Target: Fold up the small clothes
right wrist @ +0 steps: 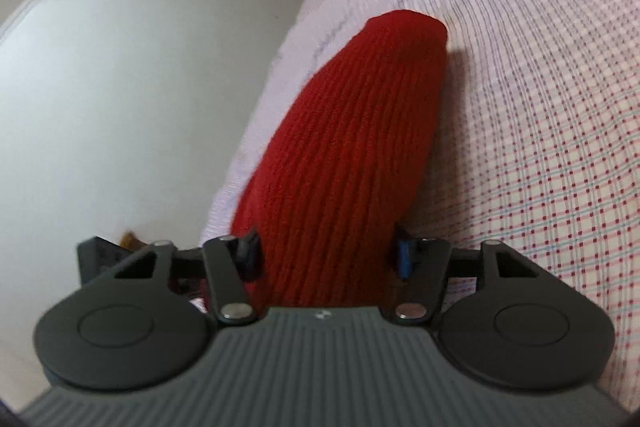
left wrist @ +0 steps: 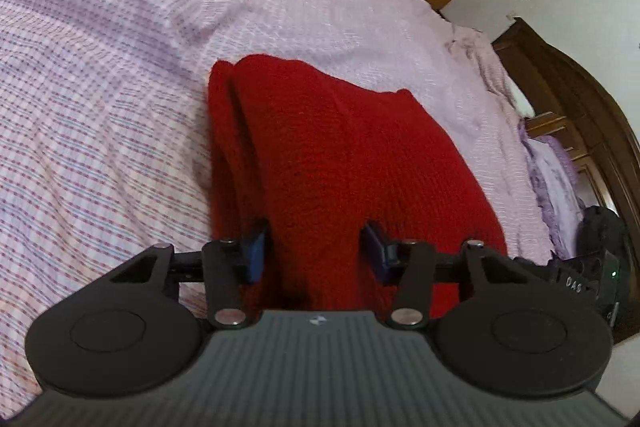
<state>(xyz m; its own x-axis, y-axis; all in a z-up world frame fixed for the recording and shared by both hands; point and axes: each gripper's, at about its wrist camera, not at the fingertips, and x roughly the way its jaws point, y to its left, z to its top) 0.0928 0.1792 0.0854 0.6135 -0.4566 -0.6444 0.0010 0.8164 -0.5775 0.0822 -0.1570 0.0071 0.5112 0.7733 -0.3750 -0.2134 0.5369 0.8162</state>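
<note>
We see the red knit garment (left wrist: 344,163) folded on the checked bedspread (left wrist: 100,107) (near its edge); left gripper (left wrist: 316,251) and right gripper (right wrist: 326,255) each clamp a thick fold.

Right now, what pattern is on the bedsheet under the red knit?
The bedsheet has a fine check of red dots and bluish lines on pale pink, clearest in the right wrist view.

Only one bit of lettering is showing: pale characters reading roughly "OAS" on the black device (left wrist: 588,279) at the far right edge of the left wrist view (blurred, so the reading is uncertain). A small pale emblem is sitting on each grey ribbed housing (left wrist: 318,321), too small to read. Nothing else legible is appearing.
</note>
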